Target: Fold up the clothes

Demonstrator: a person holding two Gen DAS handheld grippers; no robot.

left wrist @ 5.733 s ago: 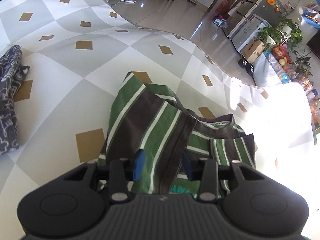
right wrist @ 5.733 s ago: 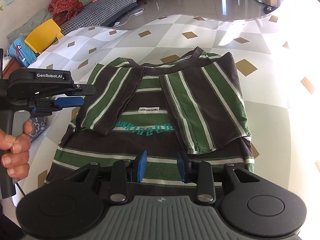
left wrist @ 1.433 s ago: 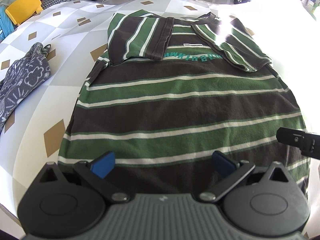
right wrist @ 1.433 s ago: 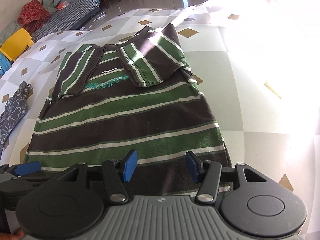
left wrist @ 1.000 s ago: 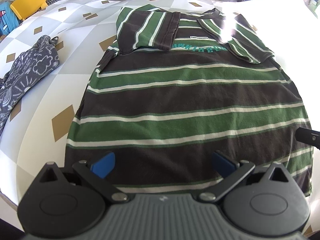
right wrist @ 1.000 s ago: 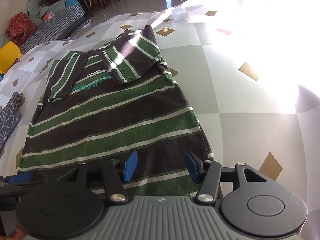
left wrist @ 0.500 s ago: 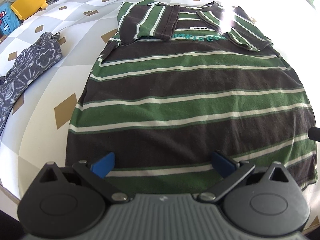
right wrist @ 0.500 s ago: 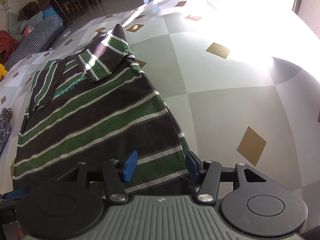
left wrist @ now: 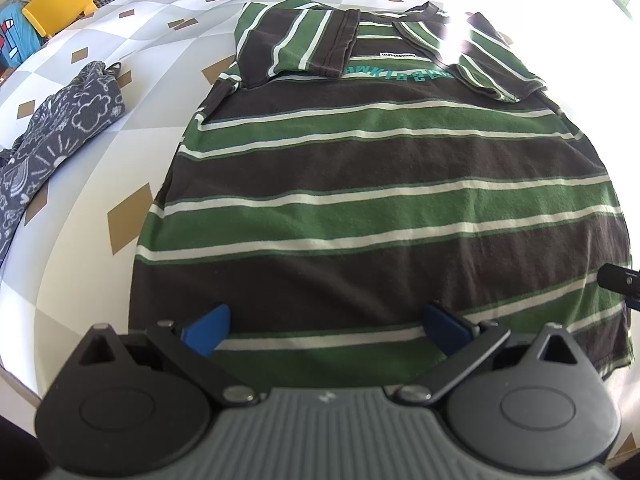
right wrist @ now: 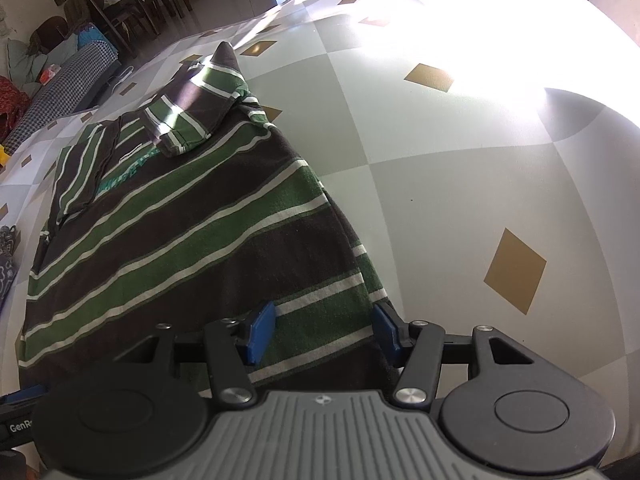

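Checkered cloth [left wrist: 120, 128], grey/white w/ tan diamonds, covers the whole work surface; right part washed out by strong sunlight in both views.

Striped T-shirt [left wrist: 380, 200] (dark brown, green, thin white stripes) lies flat on the cloth, collar at the far end, hem nearest the cameras. Both sleeves are folded inward over the chest: left sleeve [left wrist: 296, 46] and right sleeve [left wrist: 480, 64], w/ a white label and teal lettering showing between them. In the right wrist view the shirt [right wrist: 192, 232] runs diagonally, its right edge next to bare cloth.

Grey patterned garment [left wrist: 52, 140], white doodle print, lies bunched on the cloth well left of the shirt, not touching it.

Left gripper [left wrist: 326, 330] sits over the hem, left-centre; blue pads spread wide, nothing between them but shirt fabric below. Can't tell if the tips touch the fabric.

Right gripper [right wrist: 324, 334] is at the shirt's near right corner, pads apart at a medium gap, straddling the hem edge; one pad over the stripes, the other at the shirt's side edge. Nothing pinched. A bit of it shows at the right edge of the left wrist view [left wrist: 620, 282].

Bkgd: yellow chair [left wrist: 60, 4] far left, houndstooth sofa [right wrist: 60, 96] beyond the cloth.
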